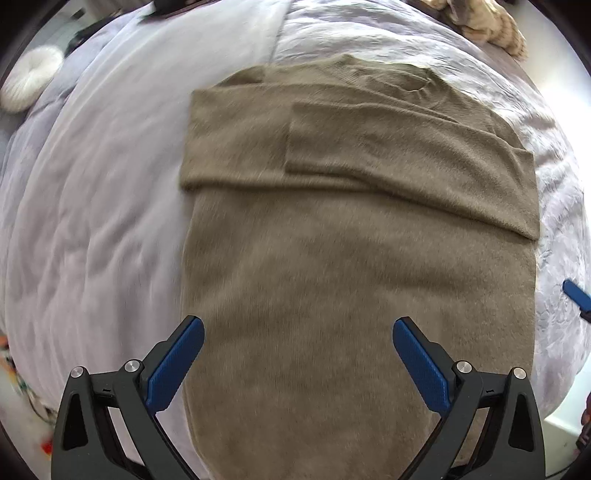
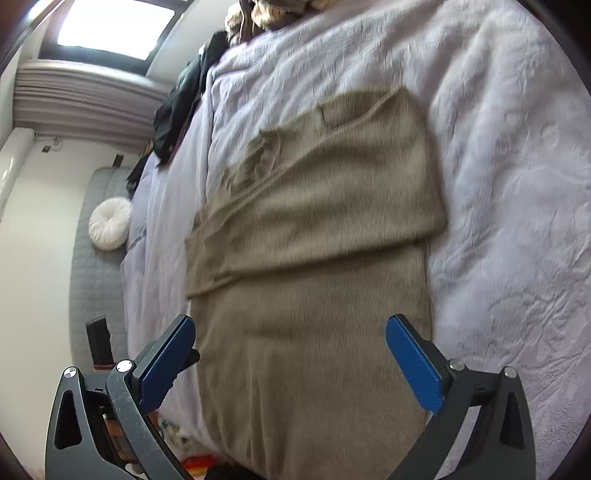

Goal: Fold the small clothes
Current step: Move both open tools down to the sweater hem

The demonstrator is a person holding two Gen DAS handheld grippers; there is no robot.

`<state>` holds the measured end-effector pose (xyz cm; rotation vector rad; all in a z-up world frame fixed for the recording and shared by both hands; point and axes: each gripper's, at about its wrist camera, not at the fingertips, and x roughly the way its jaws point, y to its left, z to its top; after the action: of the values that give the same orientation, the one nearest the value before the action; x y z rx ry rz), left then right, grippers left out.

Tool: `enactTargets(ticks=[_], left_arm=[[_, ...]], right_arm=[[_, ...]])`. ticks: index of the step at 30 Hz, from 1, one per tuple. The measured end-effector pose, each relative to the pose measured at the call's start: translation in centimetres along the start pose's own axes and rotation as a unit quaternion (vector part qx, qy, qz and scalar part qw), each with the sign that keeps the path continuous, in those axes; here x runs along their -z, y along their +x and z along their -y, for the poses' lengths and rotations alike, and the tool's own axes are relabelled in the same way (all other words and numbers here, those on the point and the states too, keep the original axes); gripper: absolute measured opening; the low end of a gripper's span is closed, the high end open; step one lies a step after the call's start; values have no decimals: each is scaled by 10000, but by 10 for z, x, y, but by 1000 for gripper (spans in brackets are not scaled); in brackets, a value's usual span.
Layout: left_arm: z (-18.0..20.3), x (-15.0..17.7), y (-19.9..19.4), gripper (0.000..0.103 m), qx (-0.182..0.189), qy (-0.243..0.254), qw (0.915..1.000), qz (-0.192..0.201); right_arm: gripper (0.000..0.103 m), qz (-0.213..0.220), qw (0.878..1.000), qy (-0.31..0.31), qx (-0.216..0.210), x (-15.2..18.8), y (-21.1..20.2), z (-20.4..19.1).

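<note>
An olive-brown knit sweater [image 1: 354,266] lies flat on a lavender bedspread [image 1: 103,206], its sleeves folded across the upper body into a long rectangle. My left gripper [image 1: 298,328] is open above the sweater's near end, holding nothing. The right wrist view shows the same sweater [image 2: 314,295], with my right gripper [image 2: 290,328] open over its near end, empty. A blue fingertip of the right gripper [image 1: 576,293] shows at the right edge of the left wrist view.
The lavender bedspread [image 2: 509,184] surrounds the sweater. A white round cushion [image 2: 110,223] lies on a grey mat beside the bed. Dark clothes [image 2: 181,107] and beige clothes [image 1: 487,26] are piled at the far end. The bed's edge lies near the grippers.
</note>
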<state>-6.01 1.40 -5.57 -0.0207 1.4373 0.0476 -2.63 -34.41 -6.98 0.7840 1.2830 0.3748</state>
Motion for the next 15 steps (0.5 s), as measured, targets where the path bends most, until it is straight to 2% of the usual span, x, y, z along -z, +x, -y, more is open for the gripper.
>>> enactTargets(ticks=[3, 6, 11, 15], left_arm=[[-9, 21, 0, 103, 27, -305, 9995, -36], [-25, 44, 2, 103, 3, -603, 9980, -187], [-51, 73, 3, 103, 54, -860, 9958, -297], [-67, 92, 10, 103, 186, -820, 9960, -315]], right_arm=[[103, -499, 9986, -115, 108, 6, 12, 6], [103, -763, 9969, -152, 153, 17, 18, 10], [103, -976, 9952, 79, -44, 41, 26, 21], [103, -999, 9948, 133, -105, 66, 30, 20]])
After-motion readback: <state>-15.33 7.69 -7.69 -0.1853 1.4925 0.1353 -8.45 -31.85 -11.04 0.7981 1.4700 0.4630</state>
